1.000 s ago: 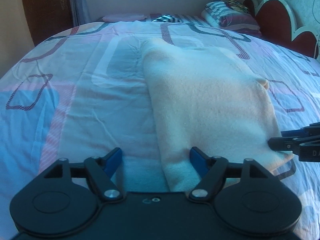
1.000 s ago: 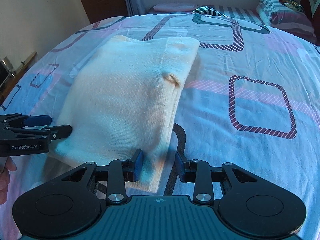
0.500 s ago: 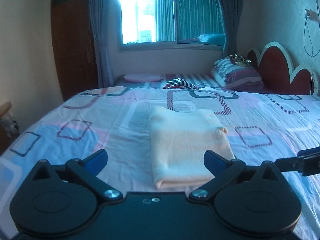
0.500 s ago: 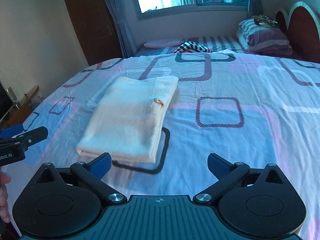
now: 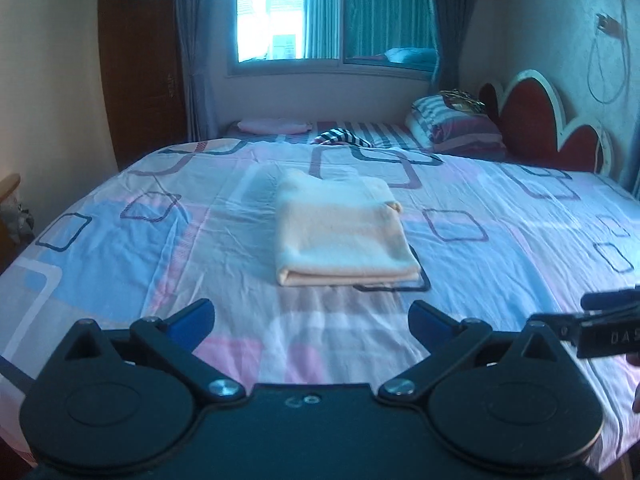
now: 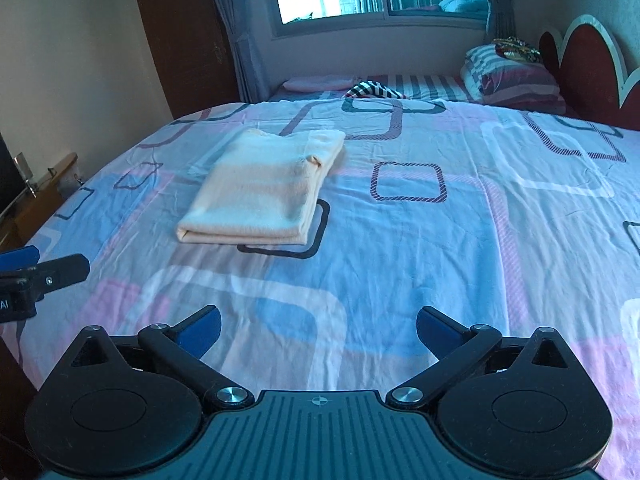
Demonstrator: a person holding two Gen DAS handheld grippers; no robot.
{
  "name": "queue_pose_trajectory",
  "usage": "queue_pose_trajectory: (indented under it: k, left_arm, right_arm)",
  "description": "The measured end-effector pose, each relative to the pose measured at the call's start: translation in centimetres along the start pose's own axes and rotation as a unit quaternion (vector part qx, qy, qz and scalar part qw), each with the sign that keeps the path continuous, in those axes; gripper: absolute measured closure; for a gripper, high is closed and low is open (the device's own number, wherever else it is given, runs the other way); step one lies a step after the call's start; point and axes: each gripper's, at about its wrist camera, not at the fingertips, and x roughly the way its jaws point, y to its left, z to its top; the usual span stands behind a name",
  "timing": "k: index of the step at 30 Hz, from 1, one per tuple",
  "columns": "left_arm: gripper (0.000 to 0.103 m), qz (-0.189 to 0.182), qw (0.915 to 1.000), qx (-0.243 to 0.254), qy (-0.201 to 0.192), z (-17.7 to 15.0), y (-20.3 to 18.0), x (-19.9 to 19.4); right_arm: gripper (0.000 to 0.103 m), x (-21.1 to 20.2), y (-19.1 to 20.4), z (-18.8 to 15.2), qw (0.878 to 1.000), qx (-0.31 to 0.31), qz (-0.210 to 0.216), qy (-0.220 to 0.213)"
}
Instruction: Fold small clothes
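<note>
Left wrist view: both claws, left claw (image 5: 311, 320) and right claw (image 6: 319, 327), just let go and backed off wide open, folded cream garment (image 5: 344, 229) sitting mid-frame on the bed (image 5: 500, 248), so looks done.

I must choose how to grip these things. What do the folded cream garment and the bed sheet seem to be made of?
The folded cream garment looks like a soft knit, perhaps cotton or fleece: matte, slightly fuzzy surface, thick rounded fold edge. The bed sheet looks like thin woven cotton or a blend: smooth, printed with squares, with fine sharp creases. The exact fibre cannot be told.
</note>
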Motion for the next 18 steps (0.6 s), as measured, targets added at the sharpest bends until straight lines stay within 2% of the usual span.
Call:
queue_pose_trajectory:
  k: [8,18]
  left_arm:
    - [0.001,-0.001,0.9999,-0.003,-0.013,-0.2,-0.7,-2.2]
    - [0.001,-0.006,0.9997,0.006,-0.024,0.2,-1.4,-2.9]
  right_arm:
    - [0.0,-2.8,0.5,-0.1,1.0,-0.012,-0.003,-0.024]
    - [0.0,-3.9,1.0,0.5,0.999,-0.019,-0.002,-0.038]
